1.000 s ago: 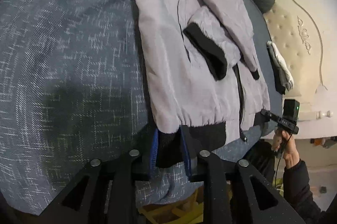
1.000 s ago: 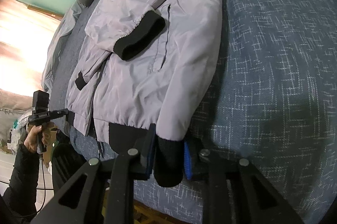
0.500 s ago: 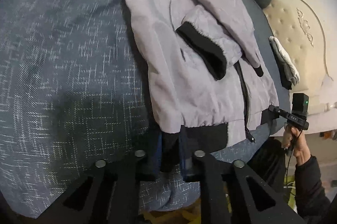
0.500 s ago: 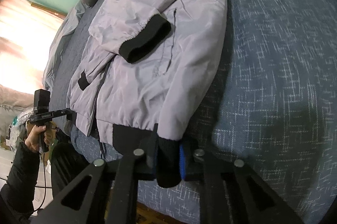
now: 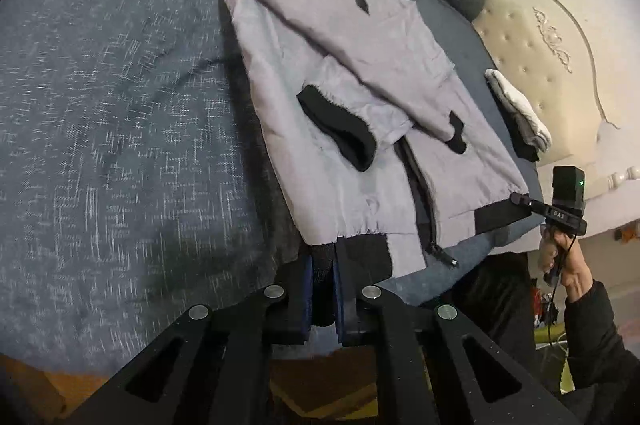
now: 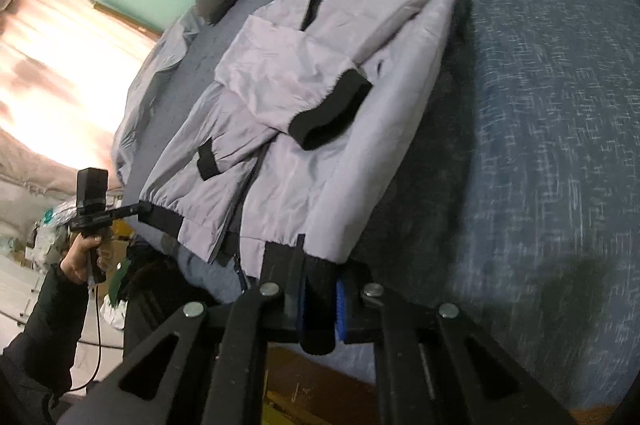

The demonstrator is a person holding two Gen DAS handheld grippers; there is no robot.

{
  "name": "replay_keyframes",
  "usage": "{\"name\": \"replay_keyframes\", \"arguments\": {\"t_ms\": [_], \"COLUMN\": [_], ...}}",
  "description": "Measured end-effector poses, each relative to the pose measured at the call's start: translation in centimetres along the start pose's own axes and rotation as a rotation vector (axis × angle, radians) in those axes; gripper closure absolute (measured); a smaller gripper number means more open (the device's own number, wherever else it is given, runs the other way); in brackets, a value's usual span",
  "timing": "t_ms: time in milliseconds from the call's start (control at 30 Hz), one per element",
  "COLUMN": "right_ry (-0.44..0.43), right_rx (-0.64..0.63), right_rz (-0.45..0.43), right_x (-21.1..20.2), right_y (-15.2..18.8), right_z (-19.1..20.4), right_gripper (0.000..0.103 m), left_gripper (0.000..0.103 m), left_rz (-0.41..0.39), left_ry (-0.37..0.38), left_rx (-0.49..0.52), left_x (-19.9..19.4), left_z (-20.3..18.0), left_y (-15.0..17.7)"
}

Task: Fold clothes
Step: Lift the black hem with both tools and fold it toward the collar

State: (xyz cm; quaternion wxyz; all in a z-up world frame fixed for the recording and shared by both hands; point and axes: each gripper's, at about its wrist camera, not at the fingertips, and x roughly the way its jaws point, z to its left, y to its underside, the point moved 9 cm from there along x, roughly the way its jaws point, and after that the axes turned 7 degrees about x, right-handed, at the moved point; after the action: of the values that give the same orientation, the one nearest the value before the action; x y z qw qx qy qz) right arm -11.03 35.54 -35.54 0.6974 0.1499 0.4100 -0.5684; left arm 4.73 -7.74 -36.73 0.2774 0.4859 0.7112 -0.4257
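The jacket (image 5: 360, 129) lies face up on the bed (image 5: 120, 105), hem at its near edge, both sleeves already folded across the chest. Left gripper (image 5: 323, 289) and right gripper (image 6: 320, 301) each pinch a hem corner; the bottom-to-collar fold remains.

Both wrist views low at bed edge (image 5: 100, 145), sharing jacket (image 6: 320, 145) (close)

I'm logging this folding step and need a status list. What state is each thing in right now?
left gripper: shut on the jacket's black hem band.
right gripper: shut on the hem band, other corner.
grey jacket: lying front up on the bed, sleeves folded across the chest, zipper open at the bottom.
blue bedspread: spread flat, slightly creased.
folded white cloth: lying near the headboard.
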Motion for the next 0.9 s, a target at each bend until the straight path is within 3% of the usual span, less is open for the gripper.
{"name": "replay_keyframes", "arguments": {"t_ms": [433, 533, 767, 900], "right_ry": [-0.163, -0.164, -0.173, -0.187], "right_rx": [-0.022, -0.037, -0.039, -0.054], "right_rz": [0.008, 0.022, 0.023, 0.016], "right_x": [-4.7, -4.8, -3.8, -3.9], "right_y": [3.9, 4.3, 1.9, -1.8], "right_z": [4.4, 4.8, 5.5, 6.6], "right_gripper": [0.093, 0.093, 0.093, 0.093], "left_gripper": [0.095, 0.095, 0.095, 0.095], "left_rz": [0.001, 0.006, -0.009, -0.031], "left_ry": [0.006, 0.018, 0.017, 0.010], "left_rx": [0.129, 0.153, 0.157, 0.170], "left_x": [-4.4, -5.1, -4.3, -4.9], "left_z": [-3.9, -5.0, -5.2, -4.9], "left_y": [2.4, 2.6, -1.1, -4.9]}}
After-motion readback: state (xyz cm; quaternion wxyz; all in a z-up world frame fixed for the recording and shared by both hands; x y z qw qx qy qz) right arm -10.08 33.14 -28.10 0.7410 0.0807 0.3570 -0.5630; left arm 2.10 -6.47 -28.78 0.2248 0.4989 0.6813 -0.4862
